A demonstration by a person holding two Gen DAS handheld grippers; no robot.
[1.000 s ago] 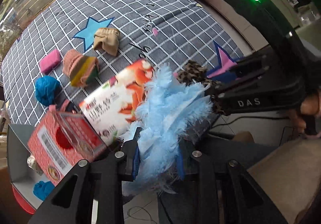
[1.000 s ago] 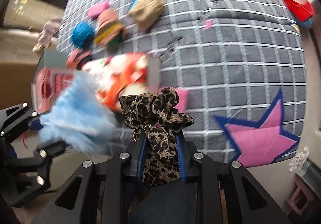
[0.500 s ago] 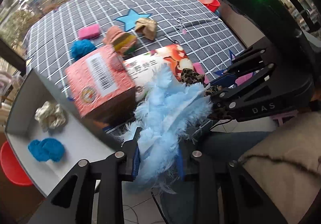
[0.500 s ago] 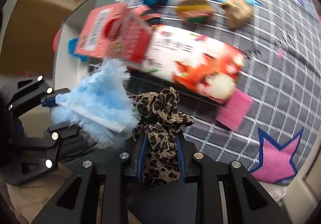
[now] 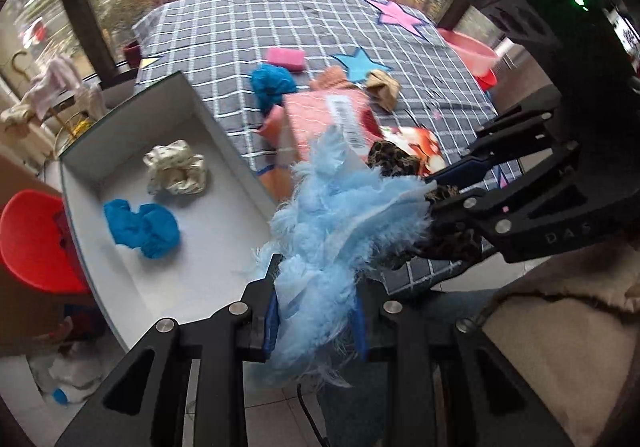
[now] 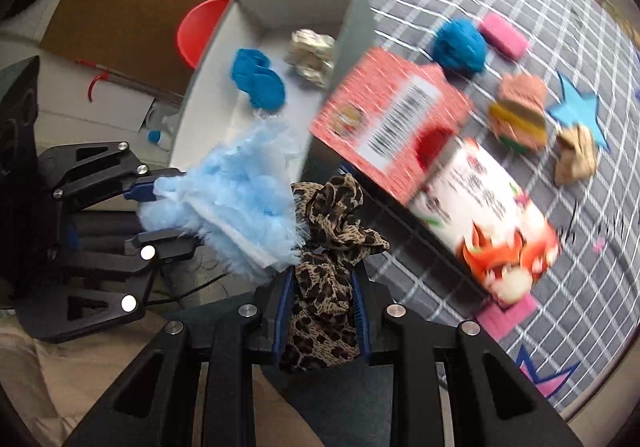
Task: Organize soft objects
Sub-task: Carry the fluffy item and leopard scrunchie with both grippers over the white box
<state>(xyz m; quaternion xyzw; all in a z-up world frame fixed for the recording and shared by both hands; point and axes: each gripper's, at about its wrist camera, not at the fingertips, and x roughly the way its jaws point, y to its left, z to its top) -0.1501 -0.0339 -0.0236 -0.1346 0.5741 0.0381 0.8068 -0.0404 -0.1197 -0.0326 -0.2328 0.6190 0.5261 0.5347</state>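
Note:
My left gripper (image 5: 316,311) is shut on a fluffy light-blue scrunchie (image 5: 340,223), held in the air just right of the white box (image 5: 100,243). My right gripper (image 6: 320,311) is shut on a leopard-print scrunchie (image 6: 332,223), close beside the blue one (image 6: 236,191). The white box (image 6: 208,87) holds a blue scrunchie (image 5: 140,223) and a cream patterned scrunchie (image 5: 176,167). On the checked cloth lie a blue yarn ball (image 5: 272,85), a pink sponge (image 5: 285,58), a striped soft burger (image 6: 520,111) and a tan cloth (image 5: 384,87).
A red carton (image 6: 388,127) and a white-and-orange snack pack (image 6: 488,215) lie at the table's near edge beside the box. A pink pad (image 6: 508,315) lies by the pack. A red bowl (image 5: 32,243) sits left of the box; pink and red basins (image 5: 472,55) stand at the far right.
Both grippers swung left with their scrunchies, from over the cloth toward the white box. The box interior now fills the left of both views.

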